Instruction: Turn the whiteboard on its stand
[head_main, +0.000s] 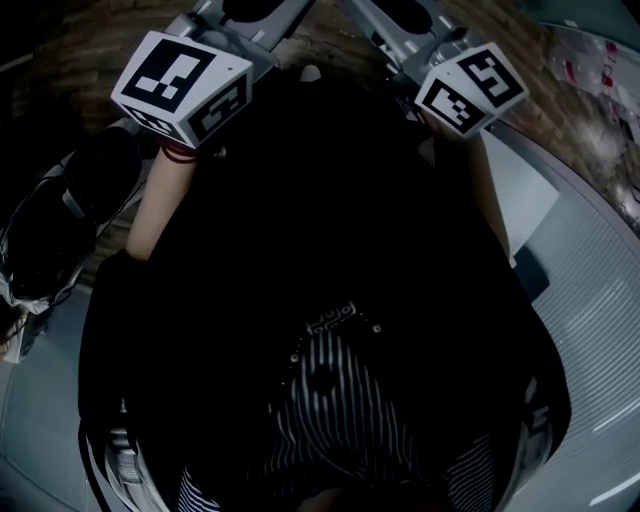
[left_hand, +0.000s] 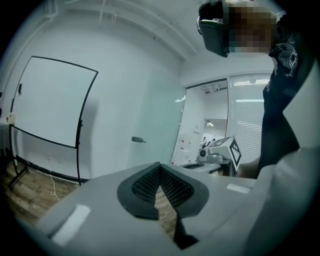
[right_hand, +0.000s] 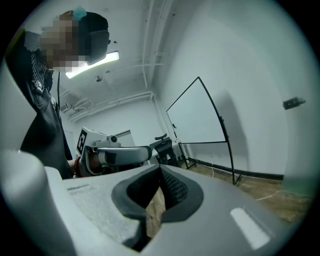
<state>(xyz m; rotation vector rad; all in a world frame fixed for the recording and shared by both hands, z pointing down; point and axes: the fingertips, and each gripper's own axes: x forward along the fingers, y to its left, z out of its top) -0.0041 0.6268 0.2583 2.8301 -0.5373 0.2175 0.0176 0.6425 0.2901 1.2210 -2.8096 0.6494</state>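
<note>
Your left gripper (left_hand: 160, 169) has its jaws pressed together at the tips, and nothing sits between them. Only the wooden floor (left_hand: 30, 200) shows through the slit below. Your right gripper (right_hand: 160, 171) is the same: jaws closed and empty.

You hold two grippers, one in each hand, and each carries one marker cube. The left marker cube (head_main: 182, 85) and the right marker cube (head_main: 470, 87) both show black-and-white square patterns. Each jaw body of the left gripper bears one pale strip (left_hand: 71, 224), two in all, and both are plain. The print (head_main: 332, 318) on your dark top is too small to read.

There is one whiteboard (left_hand: 50, 100), and the face turned towards you is plain white. It sits upright in one black stand (left_hand: 79, 150) on the floor, close to the white wall (left_hand: 130, 75). From the left gripper it is well apart, ahead and off to the left of the jaws. From the right gripper it is also well apart, ahead and to the right. Neither gripper touches the board or the stand.

One thin white cord (left_hand: 52, 187) lies on the floor by the stand's foot. One dark handle (left_hand: 138, 139) juts from the pale panel to the right of the board.
</note>
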